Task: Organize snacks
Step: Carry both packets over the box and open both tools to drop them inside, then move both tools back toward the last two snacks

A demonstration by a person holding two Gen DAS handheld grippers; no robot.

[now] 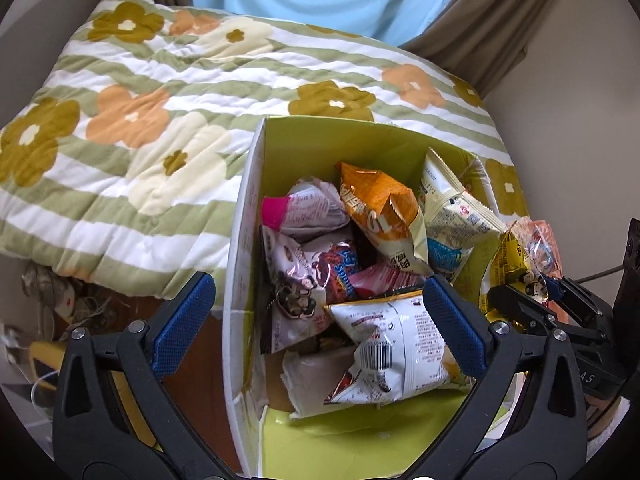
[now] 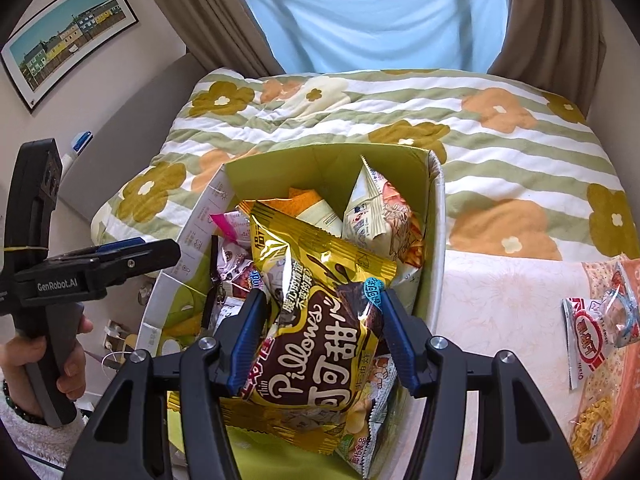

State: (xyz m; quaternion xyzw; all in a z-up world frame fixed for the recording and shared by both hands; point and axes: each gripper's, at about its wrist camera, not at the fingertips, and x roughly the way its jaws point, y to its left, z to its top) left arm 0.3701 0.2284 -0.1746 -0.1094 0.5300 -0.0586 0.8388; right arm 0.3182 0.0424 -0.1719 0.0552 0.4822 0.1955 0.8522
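A quilt (image 1: 168, 128) striped green and white with orange and olive flowers covers the bed and fills most of both views, with brown curtains (image 2: 200, 12) and a pale blue sheet (image 2: 372, 12) hanging behind it; on the quilt's near edge stands an open cardboard box (image 1: 240, 240), lime green inside and white outside, heaped with snack packets; among them lie an orange bag (image 1: 376, 204), a white bag with a barcode (image 1: 392, 344), a cream packet (image 1: 456, 208) leaning on the far right wall, and a pink-tipped white wrapper (image 1: 304, 208); the right gripper (image 2: 320, 340) pinches a gold and brown Pillows bag (image 2: 320, 300) between its blue pads, held over the box's near right side; the left gripper (image 1: 316, 320) hangs over the box's left wall with its jaws spread wide and nothing between them; a hand (image 2: 68, 356) grasps its handle at the left of the right wrist view; a red and white packet (image 2: 592, 340) lies well apart on the pale surface to the right of the box.
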